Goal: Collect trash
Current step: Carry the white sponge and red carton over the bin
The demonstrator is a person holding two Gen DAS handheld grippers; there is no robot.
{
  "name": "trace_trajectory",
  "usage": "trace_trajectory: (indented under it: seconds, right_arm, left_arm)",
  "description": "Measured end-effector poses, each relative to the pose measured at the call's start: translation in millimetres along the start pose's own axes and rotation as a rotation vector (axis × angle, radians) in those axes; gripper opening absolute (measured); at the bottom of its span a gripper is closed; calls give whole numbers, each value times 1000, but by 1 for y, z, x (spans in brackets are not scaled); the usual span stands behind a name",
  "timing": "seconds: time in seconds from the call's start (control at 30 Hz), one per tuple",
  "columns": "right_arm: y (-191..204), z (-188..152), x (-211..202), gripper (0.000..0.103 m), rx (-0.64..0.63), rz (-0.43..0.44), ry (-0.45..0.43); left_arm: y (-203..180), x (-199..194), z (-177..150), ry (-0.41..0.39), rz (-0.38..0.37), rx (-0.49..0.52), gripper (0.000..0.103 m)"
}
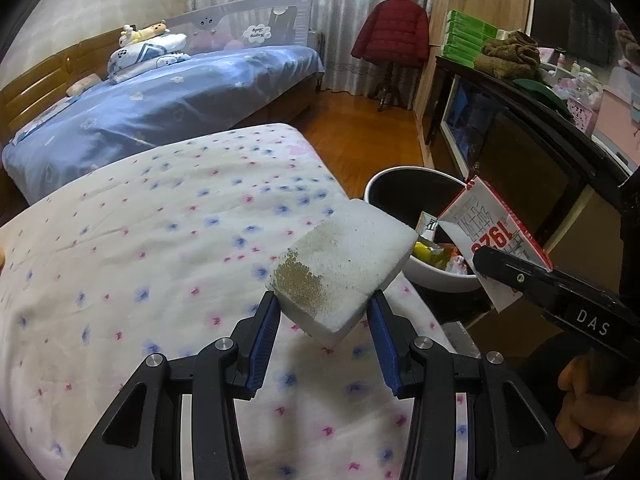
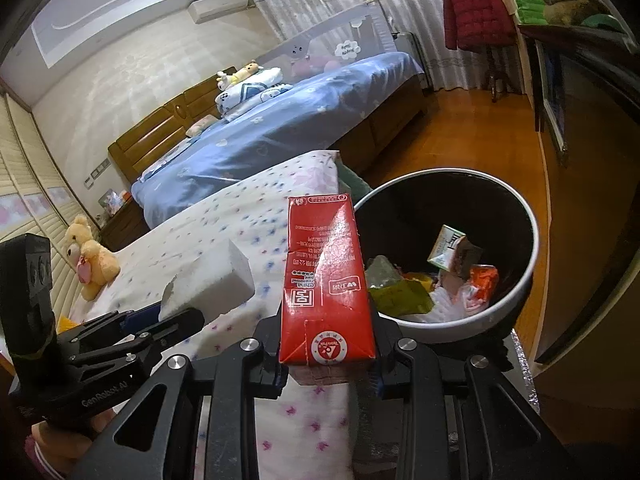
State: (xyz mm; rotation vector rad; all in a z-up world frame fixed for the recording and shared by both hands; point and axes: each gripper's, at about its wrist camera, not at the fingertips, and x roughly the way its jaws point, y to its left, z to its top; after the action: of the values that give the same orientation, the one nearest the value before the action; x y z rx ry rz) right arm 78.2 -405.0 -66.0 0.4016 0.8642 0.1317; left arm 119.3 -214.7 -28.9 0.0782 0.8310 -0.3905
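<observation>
— Left gripper (image 1: pixel 324 312): pinching a white foam block (image 1: pixel 344 268), blue pads pressed on its two near sides, one face stained brown. Held up over the flowered quilt (image 1: pixel 140 240), short of the bin.

— And the right gripper (image 2: pixel 328 364)?

— Clamped on a red drink carton (image 2: pixel 326 280), standing upright between the jaws, gripped near its lower end. In the left view, leaning over the near rim of the trash bin (image 1: pixel 400 172), though not yet released.

— Bin contents?

— Already partly filled: a small green-and-white carton (image 2: pixel 446 248), an orange wrapper (image 2: pixel 482 280), yellow-green packaging (image 2: pixel 400 296), some white crumpled plastic. Sitting on the floor just beside the bed corner, black inside, white rim.

— So how far along?

— Well under way, judging by the pile inside. Two pieces in hand and close to the opening; carton nearer, probably first to drop. Foam block needing a further reach to the right, past the quilt edge.

— Anything left on the bed?

— Nothing trash-like visible on the quilt in either view; only a teddy bear (image 2: pixel 90 256) at the far side, hardly rubbish. Hidden parts of the bed: cannot tell. Likely the last two items, but only a guess
</observation>
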Motion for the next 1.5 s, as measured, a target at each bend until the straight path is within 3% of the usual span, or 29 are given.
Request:
trace_trajectory:
  seconds: [0.73,1.5]
  right_arm:
    - [-23,8,-1,30,41,-35,-7]
    - [-56,35,13,30,68,-75,37]
  left_arm:
    - [-18,16,15,-2,-10,28,44]
    - [-52,58,47,25,-21,80,44]
